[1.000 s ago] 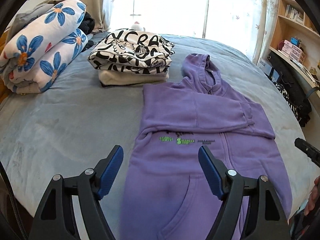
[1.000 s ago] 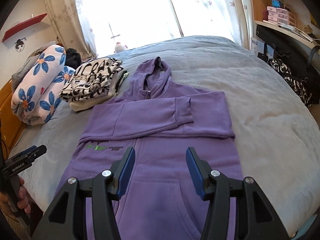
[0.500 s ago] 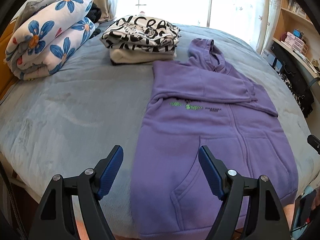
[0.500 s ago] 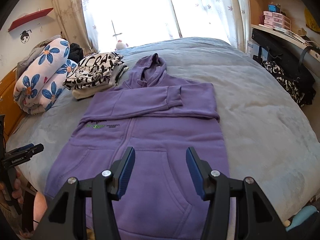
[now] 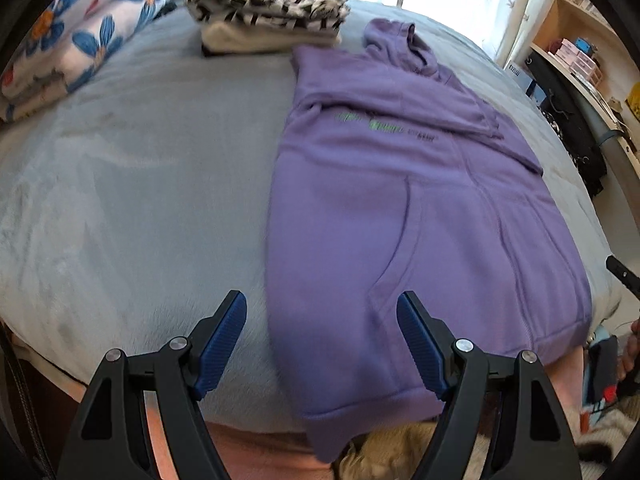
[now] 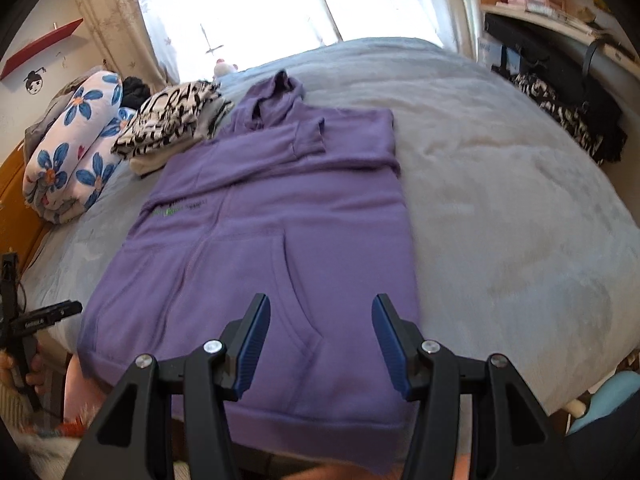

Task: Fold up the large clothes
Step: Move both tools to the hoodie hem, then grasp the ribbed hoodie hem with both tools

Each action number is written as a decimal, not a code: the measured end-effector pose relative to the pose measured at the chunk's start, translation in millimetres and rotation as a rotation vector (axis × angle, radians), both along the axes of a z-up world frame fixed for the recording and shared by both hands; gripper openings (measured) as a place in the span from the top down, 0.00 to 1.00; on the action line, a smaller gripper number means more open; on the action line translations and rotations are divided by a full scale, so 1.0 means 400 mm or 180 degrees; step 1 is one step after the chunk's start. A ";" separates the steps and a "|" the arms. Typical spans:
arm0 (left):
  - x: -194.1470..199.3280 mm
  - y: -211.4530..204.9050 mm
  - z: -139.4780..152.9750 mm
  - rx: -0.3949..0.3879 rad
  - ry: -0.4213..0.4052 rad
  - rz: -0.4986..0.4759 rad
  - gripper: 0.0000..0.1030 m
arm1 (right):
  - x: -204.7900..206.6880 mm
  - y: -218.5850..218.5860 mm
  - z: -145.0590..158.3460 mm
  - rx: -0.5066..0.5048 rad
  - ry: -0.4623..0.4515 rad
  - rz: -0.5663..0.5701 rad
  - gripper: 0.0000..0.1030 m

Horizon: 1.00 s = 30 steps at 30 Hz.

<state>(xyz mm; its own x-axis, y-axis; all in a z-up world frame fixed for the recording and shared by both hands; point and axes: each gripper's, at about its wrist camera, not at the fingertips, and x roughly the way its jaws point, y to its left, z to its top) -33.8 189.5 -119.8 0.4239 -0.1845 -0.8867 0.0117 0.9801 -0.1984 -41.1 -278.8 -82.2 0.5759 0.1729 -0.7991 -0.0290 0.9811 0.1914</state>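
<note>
Hoodie [image 6: 280, 248]: soft purple fleece; flat

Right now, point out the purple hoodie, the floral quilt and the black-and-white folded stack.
purple hoodie [image 6: 304, 216]: right wrist view, on the chest above the pocket.
floral quilt [image 6: 68, 160]: right wrist view, on the rolled side facing the camera.
black-and-white folded stack [image 5: 264, 4]: left wrist view, on the top printed garment.

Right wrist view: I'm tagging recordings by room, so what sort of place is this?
Most likely a home bedroom: a purple hoodie lies on a wide bed, with a rolled floral quilt beside a curtained window.
</note>
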 end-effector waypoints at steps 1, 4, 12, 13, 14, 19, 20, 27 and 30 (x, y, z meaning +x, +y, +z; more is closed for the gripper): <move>-0.006 0.014 -0.013 -0.0071 0.0038 -0.0010 0.26 | -0.005 -0.009 -0.011 -0.0007 0.0045 -0.0006 0.49; -0.019 0.048 -0.048 -0.0342 0.0143 0.0018 0.26 | -0.021 -0.043 -0.052 0.0018 0.0210 -0.0019 0.49; -0.019 0.047 -0.090 -0.0615 0.0191 -0.0078 0.26 | -0.063 -0.125 -0.135 0.0345 0.0515 -0.0136 0.49; -0.017 0.042 -0.096 -0.0613 0.0202 -0.0091 0.26 | -0.064 -0.128 -0.141 0.0394 0.0532 -0.0125 0.49; -0.015 0.040 -0.099 -0.0613 0.0209 -0.0109 0.26 | -0.064 -0.129 -0.147 0.0445 0.0555 -0.0104 0.49; -0.013 0.020 -0.100 -0.0664 0.0196 -0.0236 0.31 | -0.065 -0.107 -0.167 0.0662 0.0641 0.0113 0.58; -0.015 0.018 -0.097 -0.0720 0.0198 -0.0270 0.34 | -0.067 -0.104 -0.168 0.0647 0.0636 0.0136 0.58; -0.005 0.007 -0.124 -0.0688 0.0289 -0.0345 0.36 | -0.062 -0.144 -0.205 0.0956 0.0694 0.0183 0.63; 0.005 0.003 -0.140 -0.0739 0.0343 -0.0368 0.29 | -0.061 -0.151 -0.219 0.1061 0.0700 0.0189 0.63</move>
